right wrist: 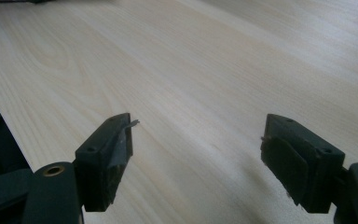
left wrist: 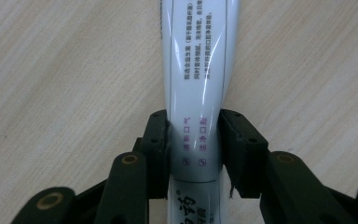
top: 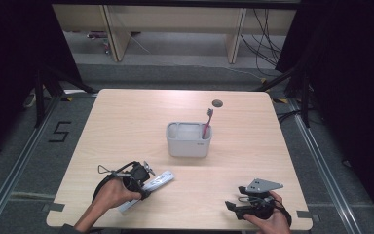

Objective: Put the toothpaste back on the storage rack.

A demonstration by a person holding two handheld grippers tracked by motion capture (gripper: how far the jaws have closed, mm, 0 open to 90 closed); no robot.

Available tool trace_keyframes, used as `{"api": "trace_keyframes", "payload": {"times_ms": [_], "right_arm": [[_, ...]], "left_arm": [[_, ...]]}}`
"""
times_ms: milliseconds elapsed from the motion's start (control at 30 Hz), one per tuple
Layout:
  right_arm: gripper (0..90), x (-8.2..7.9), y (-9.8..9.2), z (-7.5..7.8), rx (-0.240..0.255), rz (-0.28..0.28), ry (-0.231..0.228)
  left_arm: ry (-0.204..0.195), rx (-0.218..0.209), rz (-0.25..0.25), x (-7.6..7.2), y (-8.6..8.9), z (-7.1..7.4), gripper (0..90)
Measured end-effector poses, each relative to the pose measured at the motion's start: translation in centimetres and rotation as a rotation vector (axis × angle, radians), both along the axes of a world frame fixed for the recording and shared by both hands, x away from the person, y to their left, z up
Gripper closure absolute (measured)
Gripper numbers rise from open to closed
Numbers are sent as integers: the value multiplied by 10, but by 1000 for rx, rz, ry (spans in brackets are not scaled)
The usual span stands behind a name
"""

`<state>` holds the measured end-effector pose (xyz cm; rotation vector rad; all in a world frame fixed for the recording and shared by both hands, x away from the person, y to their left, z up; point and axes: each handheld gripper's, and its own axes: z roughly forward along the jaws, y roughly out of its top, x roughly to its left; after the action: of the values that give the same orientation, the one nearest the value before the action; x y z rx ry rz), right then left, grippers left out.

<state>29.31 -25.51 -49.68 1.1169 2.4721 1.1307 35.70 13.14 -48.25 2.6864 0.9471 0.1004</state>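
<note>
The left hand-held gripper point(top: 143, 181) is clamped on a white toothpaste tube point(top: 159, 180) that lies flat on the bench point(top: 126, 122) near its front-left edge. In the left gripper view the two black pads press the tube point(left wrist: 196, 93) from either side, across its width, so the tube's long axis runs straight on from between the jaws, away from the hand. In the high view that axis slants from the lower left up toward the right, with the free end pointing roughly at the grey holder point(top: 188, 140) in the middle of the bench.

The holder stands ahead and to the right of the held tube, well apart from it, with a clear strip of wood between. A red toothbrush point(top: 208, 122) stands upright in its right compartment; the left compartment looks empty — likely where the tube would go. That would call for a lift, a swing forward and right, and a tilt toward upright before lowering over the left rim.

The right hand-held gripper point(top: 246, 202) rests near the front-right corner with its jaws spread wide over bare wood point(right wrist: 191, 93), holding nothing. It is no nearer the holder than the left one, and is well clear of the left hand's likely path. The bench's front edge is close behind both hands, so the open room lies forward.
</note>
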Motion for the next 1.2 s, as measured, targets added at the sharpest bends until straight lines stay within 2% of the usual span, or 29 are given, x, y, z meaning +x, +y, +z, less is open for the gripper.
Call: {"api": "trace_keyframes", "payload": {"times_ms": [233, 367, 433, 600, 767, 800, 833, 867, 933, 1033, 1200], "right_arm": [[255, 0, 0, 0, -1, 0, 1], [255, 0, 0, 0, 0, 0, 2], [255, -1, 1, 1, 4, -14, 12], [255, -1, 0, 0, -2, -10, 1], [255, 0, 0, 0, 3, -12, 7], [255, -2, 1, 1, 13, -24, 21], [255, -1, 0, 1, 4, -10, 0], [255, -1, 0, 1, 6, -20, 17], [255, -1, 0, 1, 6, -19, 16], [255, -1, 0, 1, 7, -20, 16], [255, -1, 0, 1, 7, -20, 15]], "left_arm": [[13, 22, -27, 2, -2, 1, 656], [-8, 31, -38, 0, -4, 2, 684], [-18, 51, -62, -1, -7, 3, 694], [-32, 65, -90, -2, -8, 5, 714], [-36, 51, -97, -1, -9, 6, 723], [-32, 51, -103, 0, -9, 6, 724], [-28, 49, -103, 0, -8, 7, 724], [-42, 43, -95, 1, -7, 7, 725], [-44, 43, -96, 2, -6, 8, 725], [-44, 21, -93, 4, -3, 11, 725], [-73, -11, -79, 5, 1, 18, 727]]}}
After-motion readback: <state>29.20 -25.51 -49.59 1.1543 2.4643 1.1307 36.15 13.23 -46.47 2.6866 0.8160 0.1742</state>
